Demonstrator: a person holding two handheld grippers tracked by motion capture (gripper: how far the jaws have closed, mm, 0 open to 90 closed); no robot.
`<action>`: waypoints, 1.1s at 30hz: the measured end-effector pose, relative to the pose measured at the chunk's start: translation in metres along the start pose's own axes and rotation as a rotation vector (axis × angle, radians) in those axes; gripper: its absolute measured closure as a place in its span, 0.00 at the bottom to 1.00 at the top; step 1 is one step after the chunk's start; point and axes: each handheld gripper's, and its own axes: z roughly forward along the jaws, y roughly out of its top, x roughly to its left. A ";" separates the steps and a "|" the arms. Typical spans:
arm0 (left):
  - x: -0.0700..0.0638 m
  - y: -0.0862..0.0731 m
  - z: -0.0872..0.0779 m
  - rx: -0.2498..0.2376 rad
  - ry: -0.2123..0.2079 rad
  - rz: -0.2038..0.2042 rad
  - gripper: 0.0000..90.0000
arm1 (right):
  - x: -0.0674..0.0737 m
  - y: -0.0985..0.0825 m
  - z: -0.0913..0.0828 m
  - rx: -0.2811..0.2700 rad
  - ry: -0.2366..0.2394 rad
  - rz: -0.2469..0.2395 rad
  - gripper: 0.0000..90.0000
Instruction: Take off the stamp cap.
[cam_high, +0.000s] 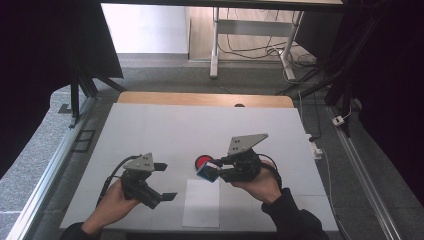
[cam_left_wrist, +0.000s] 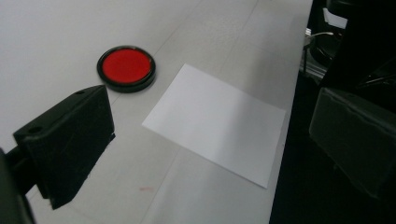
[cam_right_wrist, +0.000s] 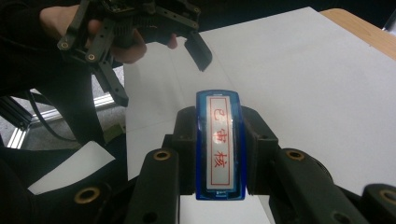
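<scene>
My right gripper (cam_high: 215, 169) is shut on a blue stamp (cam_right_wrist: 220, 144) that carries a white label with red characters. It holds the stamp just above the table, close to a round red ink pad (cam_high: 203, 161) in a black rim. A white sheet of paper (cam_high: 201, 202) lies near the front edge, just in front of the pad. Left of the sheet my left gripper (cam_high: 166, 181) hovers open with nothing between its jaws. In the left gripper view the ink pad (cam_left_wrist: 126, 67) and the paper (cam_left_wrist: 215, 123) lie ahead of the spread jaws.
The table (cam_high: 150, 130) has a white cover with a wooden strip (cam_high: 205, 99) along its far edge. Metal rails run down both sides. Beyond the table stand desk legs (cam_high: 215, 45) and loose cables on the floor.
</scene>
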 end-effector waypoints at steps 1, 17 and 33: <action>0.000 0.003 0.003 0.003 -0.007 0.008 0.00 | 0.000 0.000 0.000 0.000 0.001 0.000 0.79; -0.001 0.034 0.040 0.015 -0.131 0.104 0.00 | 0.003 0.001 -0.001 0.001 0.028 -0.008 0.79; 0.000 0.050 0.066 -0.016 -0.222 0.158 0.00 | 0.007 0.002 -0.001 -0.002 0.054 -0.026 0.79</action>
